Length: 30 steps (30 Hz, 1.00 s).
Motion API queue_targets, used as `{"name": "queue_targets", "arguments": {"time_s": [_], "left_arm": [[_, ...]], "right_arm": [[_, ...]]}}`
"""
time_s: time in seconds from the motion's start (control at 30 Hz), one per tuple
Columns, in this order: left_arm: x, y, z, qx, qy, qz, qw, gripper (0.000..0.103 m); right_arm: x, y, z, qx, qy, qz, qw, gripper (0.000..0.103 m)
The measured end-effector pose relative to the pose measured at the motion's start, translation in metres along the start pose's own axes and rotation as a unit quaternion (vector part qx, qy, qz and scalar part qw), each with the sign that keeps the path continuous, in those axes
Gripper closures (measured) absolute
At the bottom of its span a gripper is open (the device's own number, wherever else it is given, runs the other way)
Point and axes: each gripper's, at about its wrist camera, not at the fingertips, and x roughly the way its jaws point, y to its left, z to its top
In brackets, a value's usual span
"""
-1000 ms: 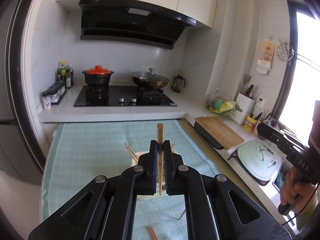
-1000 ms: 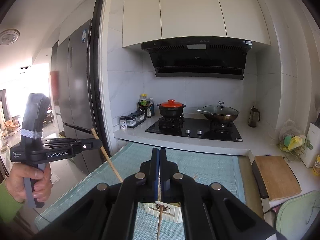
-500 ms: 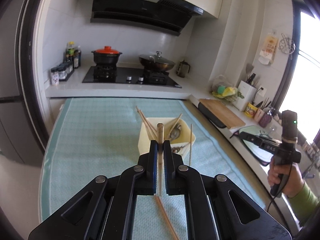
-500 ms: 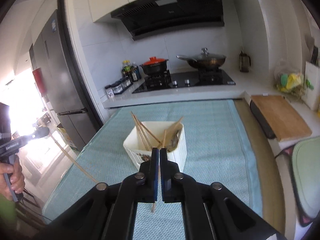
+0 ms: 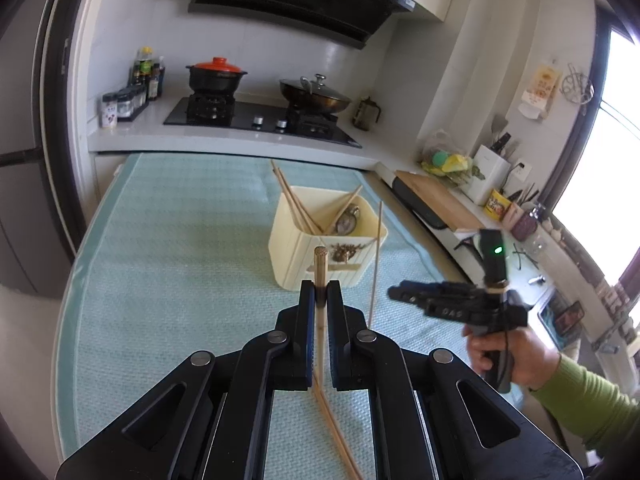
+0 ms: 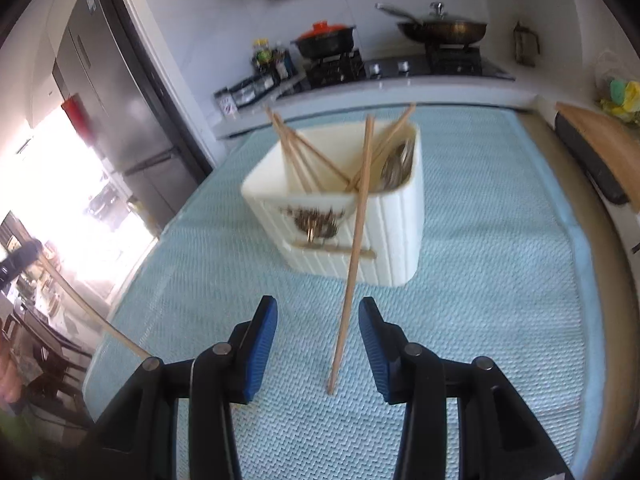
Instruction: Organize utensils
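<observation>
Teal woven cloth [image 6: 500, 280] covers the table, and the cream utensil holder [image 5: 304, 248] stands on it toward the far side, holding several chopsticks and a spoon. The left gripper [image 5: 320, 300] is clamped on a wooden chopstick [image 5: 320, 264] pointing at the holder. The right gripper [image 6: 318, 332], near the holder, has its blue pads spread wide; between them a loose chopstick [image 6: 352, 264] stands tilted, tip on the cloth.

I saw open desk [image 6: 500, 280] right of the holder [image 6: 396, 240]. A loose chopstick [image 6: 352, 264] stood between my right hand-held gripper [image 6: 318, 344] and it; chopsticks [image 6: 296, 152] fanned over the rim.
</observation>
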Motion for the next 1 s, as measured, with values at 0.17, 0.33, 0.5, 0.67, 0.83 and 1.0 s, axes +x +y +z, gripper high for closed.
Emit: {"name": "queue_targets", "arguments": {"time_s": [0.17,0.33,0.5,0.67,0.83,1.0], "left_arm": [[0.000,-0.001,-0.002,-0.003,0.003,-0.004,1.0000,0.099],[-0.010,0.006,-0.005,-0.006,0.003,-0.002,1.0000,0.099],[-0.012,0.009,-0.005,-0.007,-0.002,-0.003,1.0000,0.099],[-0.002,0.010,-0.008,-0.018,0.003,-0.006,0.9998,0.099],[0.001,0.011,-0.016,-0.018,0.013,0.002,0.9998,0.099],[0.000,0.011,-0.019,-0.018,0.018,0.008,0.9997,0.099]], "right_arm": [[0.058,-0.008,-0.024,0.015,0.042,-0.018,0.999,0.069],[0.044,-0.009,-0.046,0.027,0.089,0.007,0.996,0.097],[0.003,0.008,-0.093,0.013,0.156,0.024,0.987,0.096],[-0.010,0.017,-0.125,-0.012,0.180,-0.003,0.984,0.066],[-0.010,0.026,-0.113,-0.057,0.139,-0.022,0.988,0.053],[0.029,0.046,-0.094,-0.094,0.125,-0.032,0.987,0.053]]}}
